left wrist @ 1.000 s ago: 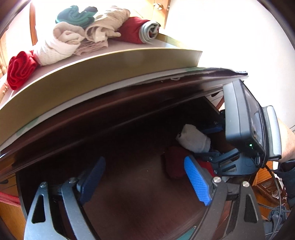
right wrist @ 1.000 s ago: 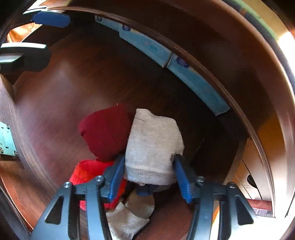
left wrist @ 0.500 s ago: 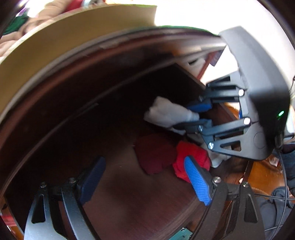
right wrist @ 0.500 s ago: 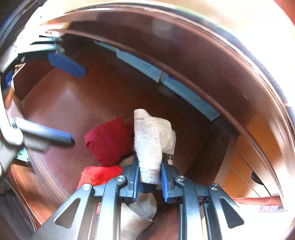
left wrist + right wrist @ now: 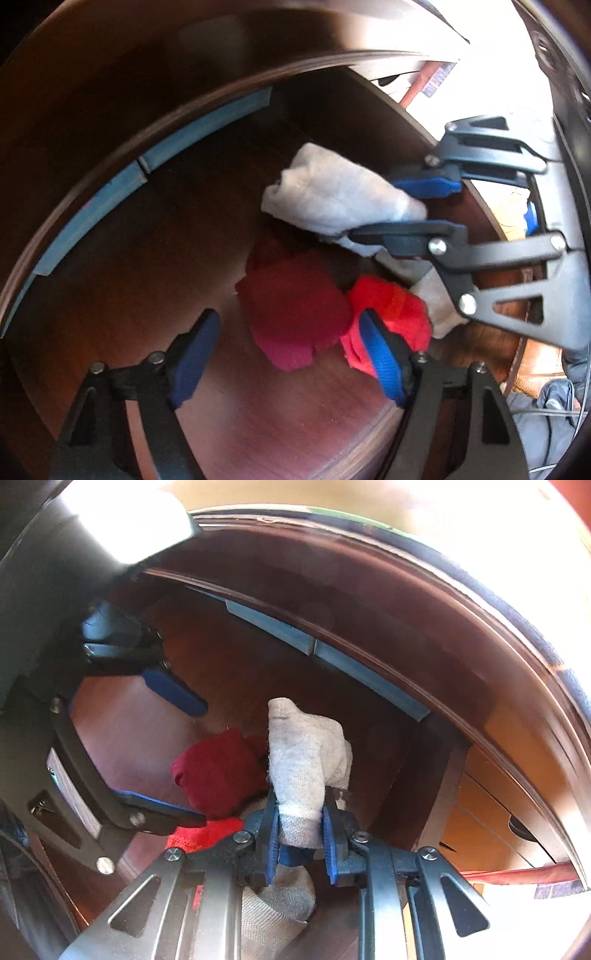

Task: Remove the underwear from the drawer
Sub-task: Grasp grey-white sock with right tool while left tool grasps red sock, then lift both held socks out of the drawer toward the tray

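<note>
While our right tongs [image 5: 300, 843] clench the rolled white cotton underwear [image 5: 304, 760] above the dark wooden drawer's floor [image 5: 155, 258], our left tongs [image 5: 288, 356], lately narrowing, gape over the dark red folded underwear [image 5: 291, 314].

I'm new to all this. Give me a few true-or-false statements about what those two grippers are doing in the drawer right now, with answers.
1. The right gripper is clamped on a white rolled garment. True.
2. The left gripper holds the dark red garment. False: its jaws, which have just been closing, stand apart around it, not gripping.
3. A bright red garment lies beside the dark red one. True.
4. The drawer holds a green garment. False: only white and red ones show.
</note>
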The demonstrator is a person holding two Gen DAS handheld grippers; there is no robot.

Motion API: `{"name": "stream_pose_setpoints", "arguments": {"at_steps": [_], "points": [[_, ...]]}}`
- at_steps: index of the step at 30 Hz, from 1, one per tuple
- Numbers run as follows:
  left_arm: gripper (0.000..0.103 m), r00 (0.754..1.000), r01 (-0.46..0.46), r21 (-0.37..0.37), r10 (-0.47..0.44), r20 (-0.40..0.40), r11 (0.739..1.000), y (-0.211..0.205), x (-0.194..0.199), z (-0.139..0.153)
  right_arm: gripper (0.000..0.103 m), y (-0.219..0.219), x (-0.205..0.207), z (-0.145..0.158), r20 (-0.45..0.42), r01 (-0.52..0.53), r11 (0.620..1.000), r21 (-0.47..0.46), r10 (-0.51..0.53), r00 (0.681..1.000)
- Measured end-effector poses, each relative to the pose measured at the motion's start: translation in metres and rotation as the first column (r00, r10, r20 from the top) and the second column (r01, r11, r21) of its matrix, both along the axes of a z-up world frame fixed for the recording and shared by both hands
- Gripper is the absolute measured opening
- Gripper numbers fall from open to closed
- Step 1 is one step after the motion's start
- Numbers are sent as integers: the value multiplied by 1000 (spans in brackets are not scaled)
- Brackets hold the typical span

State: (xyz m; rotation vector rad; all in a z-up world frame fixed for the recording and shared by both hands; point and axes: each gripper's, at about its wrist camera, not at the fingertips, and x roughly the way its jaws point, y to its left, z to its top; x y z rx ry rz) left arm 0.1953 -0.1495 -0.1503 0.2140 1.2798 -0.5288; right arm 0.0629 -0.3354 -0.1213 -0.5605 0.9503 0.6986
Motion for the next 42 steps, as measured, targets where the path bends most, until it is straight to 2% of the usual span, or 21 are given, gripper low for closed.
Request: {"name": "stream_pose_setpoints", "arguments": {"at_steps": [6, 7, 13, 19, 26, 34, 42], "points": [[57, 999, 28, 10, -27, -24, 1000, -17, 12, -6, 22, 3, 10, 9, 0, 2, 1000, 13, -2, 1000], [50, 999, 28, 6, -28, -27, 1000, -18, 13, -6, 22, 1, 10, 11, 0, 2, 1000, 15, -2, 1000], [37, 999, 39, -1, -39, -10, 999, -16, 12, -5, 22, 2, 11, 4, 5, -1, 1000, 17, 1, 1000], [34, 998, 39, -3, -38, 41, 999, -9, -3, 9, 22, 1, 4, 7, 32, 1, 1000, 29, -2, 1000], [34, 990, -25, -28, 28, 138, 999, 14, -19, 27, 22, 2, -7, 16, 70, -13, 999, 38, 10, 997], [34, 956, -102, -77, 119, 268, 992, 41, -62, 50, 22, 1, -19, 24, 70, -8, 998, 70, 3, 998], [34, 917, -160, -96, 184, 354, 982, 44, -90, 63, 22, 3, -34, 34, 89, -14, 990, 140, 2, 996]]}}
